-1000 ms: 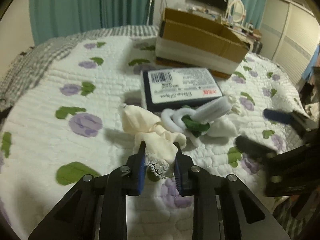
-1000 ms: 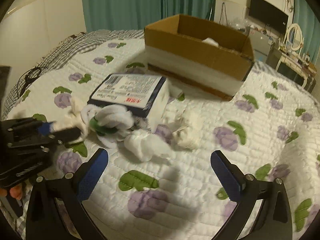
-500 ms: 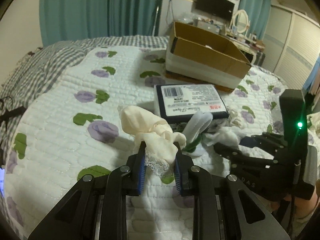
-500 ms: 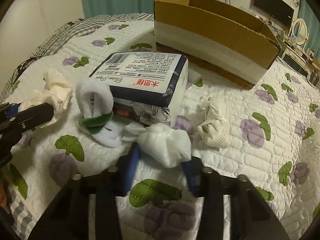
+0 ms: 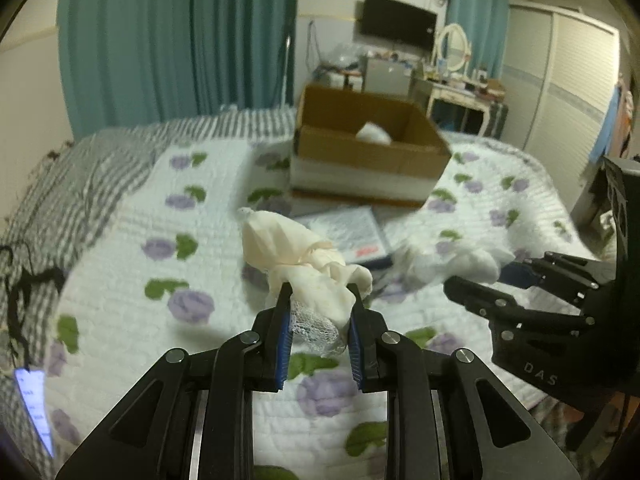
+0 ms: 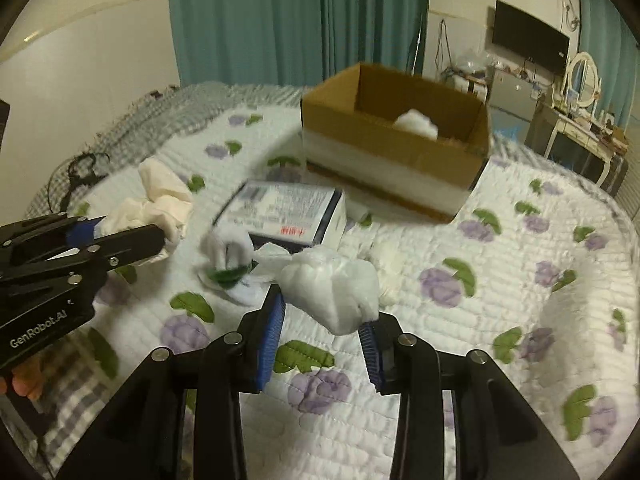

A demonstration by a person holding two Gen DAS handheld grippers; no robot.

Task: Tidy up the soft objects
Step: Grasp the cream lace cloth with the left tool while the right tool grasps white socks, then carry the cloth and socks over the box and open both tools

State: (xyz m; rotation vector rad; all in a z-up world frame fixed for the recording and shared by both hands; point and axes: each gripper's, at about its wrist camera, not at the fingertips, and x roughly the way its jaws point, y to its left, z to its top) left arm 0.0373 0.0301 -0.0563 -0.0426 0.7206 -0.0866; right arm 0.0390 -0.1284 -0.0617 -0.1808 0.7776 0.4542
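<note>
- I'm looking into a home bedroom: everything lies on a bed under a white quilt printed with purple flowers.
- Teal curtains hang along the back wall.
- A flat television is mounted high.
- Beneath it I see a dressing table carrying an oval mirror.
- A pale wardrobe stands at the side.
</note>
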